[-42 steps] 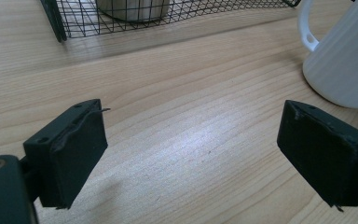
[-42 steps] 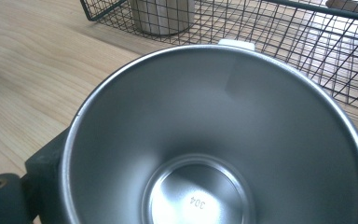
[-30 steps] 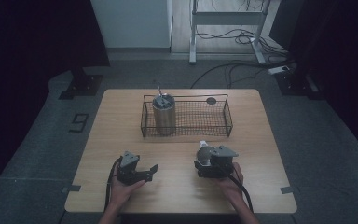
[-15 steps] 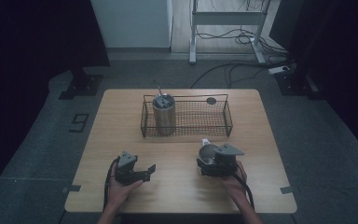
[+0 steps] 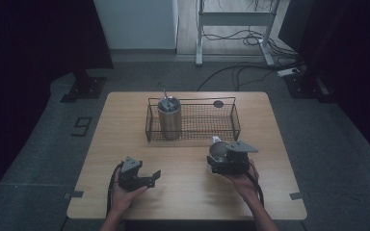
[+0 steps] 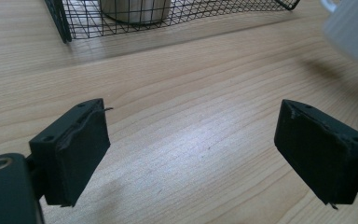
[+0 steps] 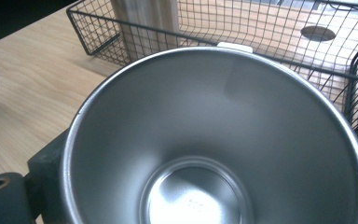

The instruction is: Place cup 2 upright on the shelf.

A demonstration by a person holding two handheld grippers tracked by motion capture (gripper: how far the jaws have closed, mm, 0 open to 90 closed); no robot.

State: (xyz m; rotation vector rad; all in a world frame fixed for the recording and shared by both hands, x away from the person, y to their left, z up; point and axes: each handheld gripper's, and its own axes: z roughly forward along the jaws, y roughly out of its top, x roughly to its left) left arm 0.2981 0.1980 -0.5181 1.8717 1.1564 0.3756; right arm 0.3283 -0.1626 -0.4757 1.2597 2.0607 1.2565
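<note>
The counter (image 5: 188,192) carries a wire basket (image 5: 235,126) at its far middle, and most of the work looks still ahead. One tall steel tumbler (image 5: 169,118) already stands upright in the basket's left end, something thin sticking up out of its top; I cannot tell what it is. The rest of the basket is bare mesh, apart from a small dark disc (image 5: 218,103) that shows at its far right corner.

The second piece, a steel cup (image 5: 217,152), is not in yet. It sits near the right of the counter, just on the near side of the basket's front wall, clamped by the right hand-held gripper (image 5: 220,162). In the right gripper view the cup's open mouth (image 7: 214,140) faces the camera, with the basket and tumbler beyond it. Going by that, I judge the cup is grasped and lifted off the wood, with the carry over the wire wall and the setting down still to do.

The left hand-held gripper (image 5: 155,176) rests near the left of the counter, well apart from the basket, jaws spread with bare wood between them. It holds nothing and seems to have no part in this step.
</note>
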